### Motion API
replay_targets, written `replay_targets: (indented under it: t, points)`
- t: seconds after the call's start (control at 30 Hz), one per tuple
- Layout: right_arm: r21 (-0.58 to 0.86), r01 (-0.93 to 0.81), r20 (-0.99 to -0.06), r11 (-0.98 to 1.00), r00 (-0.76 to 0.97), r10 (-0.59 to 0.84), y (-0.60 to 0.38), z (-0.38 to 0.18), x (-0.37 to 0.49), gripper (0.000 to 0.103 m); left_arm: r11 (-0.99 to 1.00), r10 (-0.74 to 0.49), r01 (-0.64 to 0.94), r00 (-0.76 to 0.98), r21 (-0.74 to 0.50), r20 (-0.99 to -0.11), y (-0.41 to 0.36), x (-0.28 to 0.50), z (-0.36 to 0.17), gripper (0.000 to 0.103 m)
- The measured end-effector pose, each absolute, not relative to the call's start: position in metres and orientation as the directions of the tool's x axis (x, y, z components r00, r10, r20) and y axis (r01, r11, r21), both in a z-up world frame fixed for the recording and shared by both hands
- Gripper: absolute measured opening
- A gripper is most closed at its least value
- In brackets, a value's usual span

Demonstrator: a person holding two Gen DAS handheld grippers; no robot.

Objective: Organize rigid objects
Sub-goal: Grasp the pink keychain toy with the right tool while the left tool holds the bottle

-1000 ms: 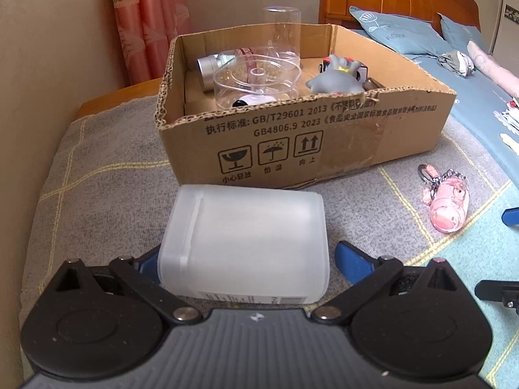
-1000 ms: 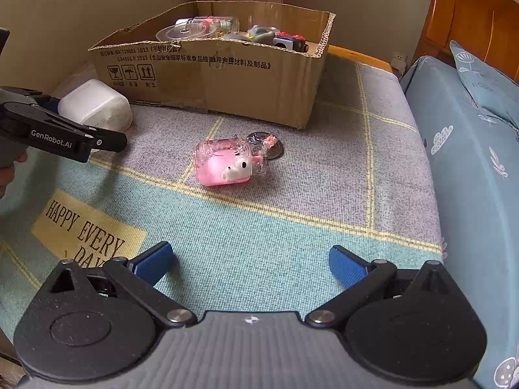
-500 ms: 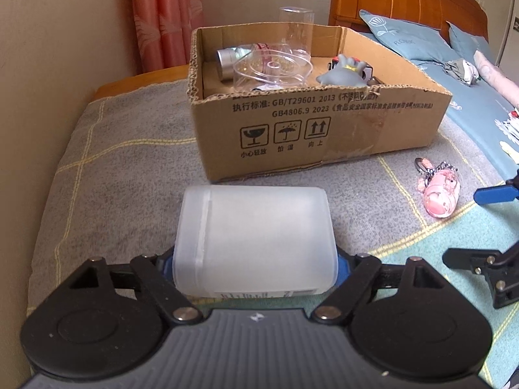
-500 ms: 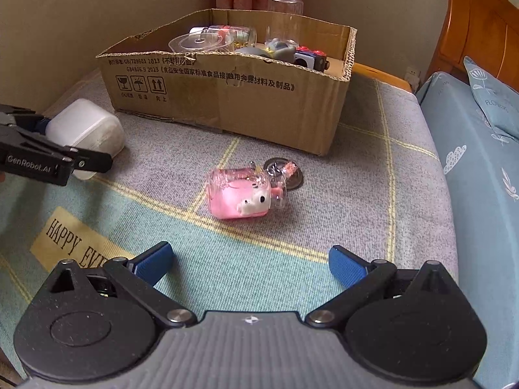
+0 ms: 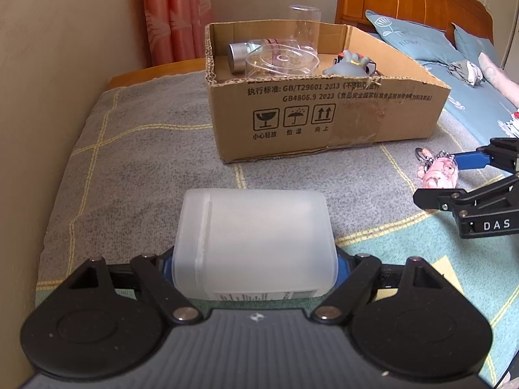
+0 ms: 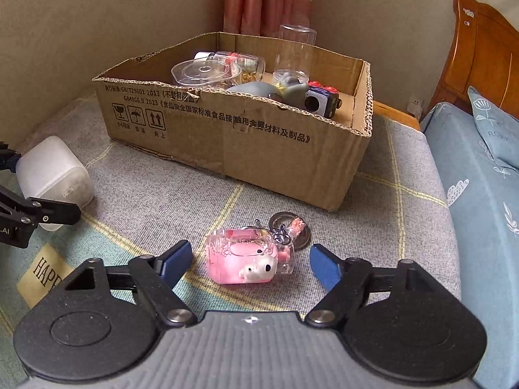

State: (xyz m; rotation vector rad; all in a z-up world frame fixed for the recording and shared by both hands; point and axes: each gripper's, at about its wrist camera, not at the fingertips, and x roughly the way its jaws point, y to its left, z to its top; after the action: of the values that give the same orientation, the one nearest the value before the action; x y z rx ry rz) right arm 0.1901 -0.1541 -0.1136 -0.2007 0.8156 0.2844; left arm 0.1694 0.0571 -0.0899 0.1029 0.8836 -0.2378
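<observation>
My left gripper [image 5: 254,264] is shut on a frosted white plastic box [image 5: 253,240], which lies on its side on the blanket in front of the cardboard box [image 5: 324,123]. The white box also shows in the right wrist view [image 6: 53,175]. My right gripper [image 6: 251,264] is open, its blue pads on either side of a pink keychain toy [image 6: 248,256] without touching it. The toy and the right gripper [image 5: 467,175] show at the right of the left wrist view. The cardboard box [image 6: 233,129] holds clear containers, a grey figure and a small camera-like toy.
The grey and teal checked blanket [image 5: 136,168] covers a bench between a beige wall on the left and a bed with blue bedding [image 6: 486,168] on the right. A metal ring [image 6: 290,227] lies attached behind the pink toy. A wooden headboard and pink curtains stand behind.
My left gripper has closed onto the white box and drawn back from the cardboard box. My right gripper has moved forward until its open fingers flank the pink keychain toy.
</observation>
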Motion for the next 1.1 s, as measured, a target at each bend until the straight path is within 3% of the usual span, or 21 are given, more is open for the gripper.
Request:
replay_targets:
  t: [0.1, 0.13, 0.77, 1.1]
  points:
    - [-0.057, -0.321, -0.74, 0.945, 0.65, 0.175, -0.153, -0.112, 0.191, 0.058, 0.967, -0.165, 0.254, 0.609, -0.006, -0.776, 0.057, 0.17, -0.089, 0.083]
    - [-0.057, -0.317, -0.74, 0.947, 0.65, 0.173, -0.152, -0.112, 0.192, 0.057, 0.967, -0.164, 0.255, 0.608, -0.005, -0.777, 0.057, 0.17, -0.089, 0.083]
    - [-0.065, -0.323, -0.761, 0.944, 0.628, 0.163, -0.15, -0.109, 0.181, 0.058, 0.959, -0.138, 0.279, 0.615, 0.051, -0.776, 0.05, 0.173, -0.08, 0.083]
    - [-0.103, -0.397, -0.754, 0.912, 0.629, 0.188, -0.158, -0.079, 0.174, 0.056, 0.948, -0.171, 0.314, 0.623, 0.044, -0.763, 0.047, 0.169, -0.054, 0.083]
